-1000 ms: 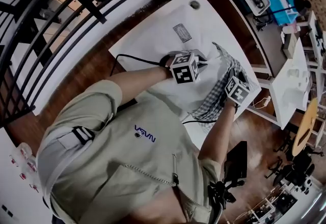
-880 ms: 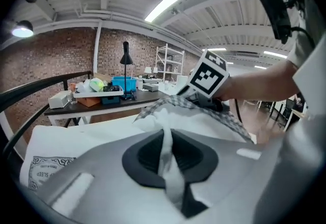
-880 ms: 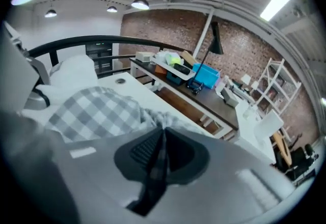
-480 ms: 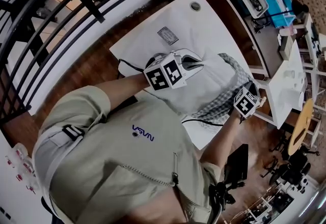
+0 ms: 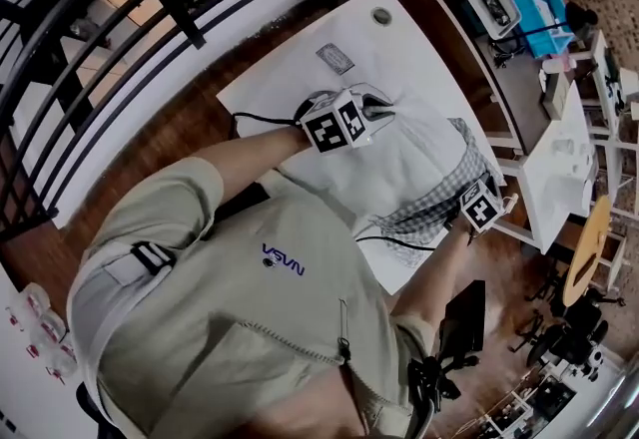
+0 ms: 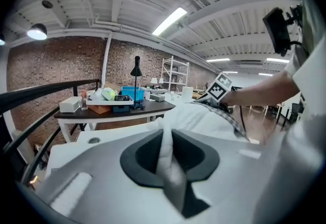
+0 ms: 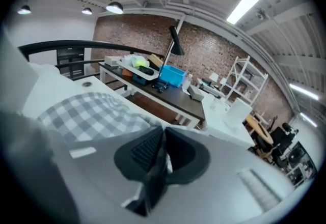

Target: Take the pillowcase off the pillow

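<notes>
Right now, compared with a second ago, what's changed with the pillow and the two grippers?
The right gripper has just been closing its jaws on the checked pillowcase and pulled it toward the head view's lower right, baring more of the white pillow. The left gripper shifted slightly up-left, still pinching the pillow. The table is unchanged.

Bright, even light; fisheye-warped edges.

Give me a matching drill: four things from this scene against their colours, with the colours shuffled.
Things:
1. pillow
2. pillowcase
3. desk lamp
4. storage bin

Colours:
A. blue
B. grey-and-white checked
C. black
D. plain white

Pairs: 1-D, 2-B, 3-C, 4-A
</notes>
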The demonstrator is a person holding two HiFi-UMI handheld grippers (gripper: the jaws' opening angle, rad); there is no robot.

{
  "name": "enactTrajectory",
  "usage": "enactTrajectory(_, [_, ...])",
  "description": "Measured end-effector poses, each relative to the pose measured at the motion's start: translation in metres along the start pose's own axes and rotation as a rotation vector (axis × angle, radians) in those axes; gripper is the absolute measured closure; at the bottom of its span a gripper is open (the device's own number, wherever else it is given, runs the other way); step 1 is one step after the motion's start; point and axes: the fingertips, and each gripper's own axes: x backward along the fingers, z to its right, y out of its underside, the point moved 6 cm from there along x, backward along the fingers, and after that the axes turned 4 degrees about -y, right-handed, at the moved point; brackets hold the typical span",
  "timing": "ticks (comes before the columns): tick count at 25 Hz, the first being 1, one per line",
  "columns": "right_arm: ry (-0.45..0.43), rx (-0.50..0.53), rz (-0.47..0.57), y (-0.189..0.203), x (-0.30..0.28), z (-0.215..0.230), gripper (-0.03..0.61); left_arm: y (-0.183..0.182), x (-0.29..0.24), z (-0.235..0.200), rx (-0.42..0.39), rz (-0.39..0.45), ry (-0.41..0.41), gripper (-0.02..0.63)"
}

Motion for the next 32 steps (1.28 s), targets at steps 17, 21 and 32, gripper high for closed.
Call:
enactTrajectory(17, [-0.227, -0.251, 0.242, 0.061, 0.184, -0.123, 0.455, 0.027, 0.063, 0.098, -0.173, -0.042, 0.157, 0.384])
enactTrajectory(21, [-0.249, -0.229, 0.140, 0.107, 0.209, -0.142, 0.432, 0.043, 0.059, 0.131, -0.200, -0.110, 0.260, 0.350])
enactTrajectory(32, [-0.217, -0.161, -0.003, 0.155, 0.155, -0.177, 0.481, 0.072, 0.027, 0.121, -0.340, -0.211, 0.152, 0.572])
